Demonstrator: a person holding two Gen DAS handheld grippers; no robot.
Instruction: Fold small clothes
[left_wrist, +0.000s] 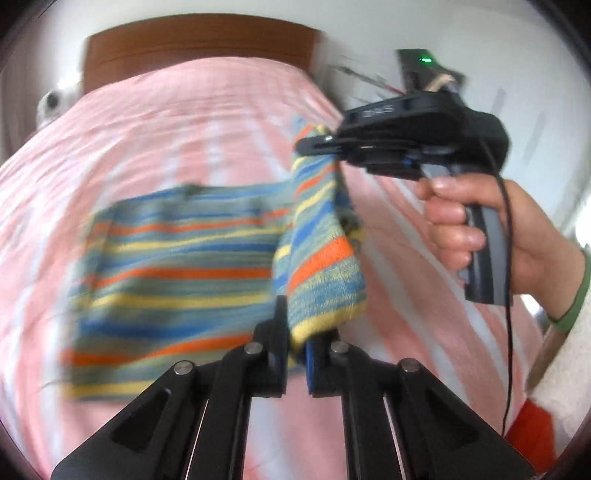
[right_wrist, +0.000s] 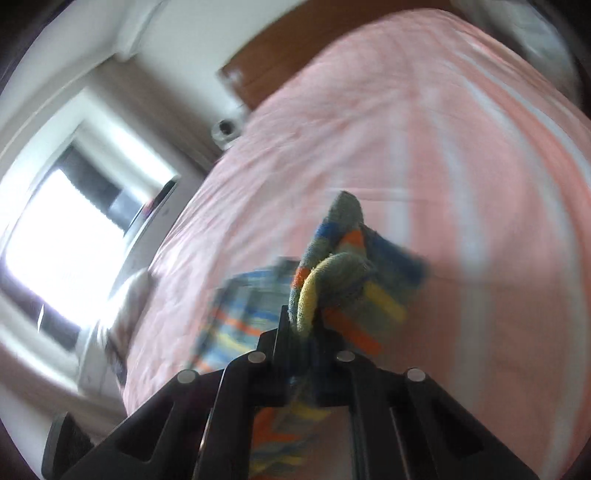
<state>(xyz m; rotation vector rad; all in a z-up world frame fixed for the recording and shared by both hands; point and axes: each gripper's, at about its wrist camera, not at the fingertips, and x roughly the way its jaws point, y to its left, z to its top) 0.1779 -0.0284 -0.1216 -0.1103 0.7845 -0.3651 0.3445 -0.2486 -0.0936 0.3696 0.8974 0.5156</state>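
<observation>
A small knitted garment (left_wrist: 177, 266) with blue, orange, yellow and grey-green stripes lies on the pink striped bed cover (left_wrist: 184, 122). Its right side is lifted off the bed. My left gripper (left_wrist: 297, 343) is shut on the lower edge of that lifted part. In the left wrist view my right gripper (left_wrist: 314, 146) comes in from the right, held by a hand (left_wrist: 476, 229), and is shut on the upper edge of the same fold. In the right wrist view the right gripper (right_wrist: 304, 332) pinches a bunched knitted edge (right_wrist: 332, 280).
A brown wooden headboard (left_wrist: 199, 40) closes the far end of the bed. A bright window (right_wrist: 62, 251) is off the bed's left side in the right wrist view. A dark device with a green light (left_wrist: 424, 70) and a white round object (left_wrist: 51, 103) sit by the wall.
</observation>
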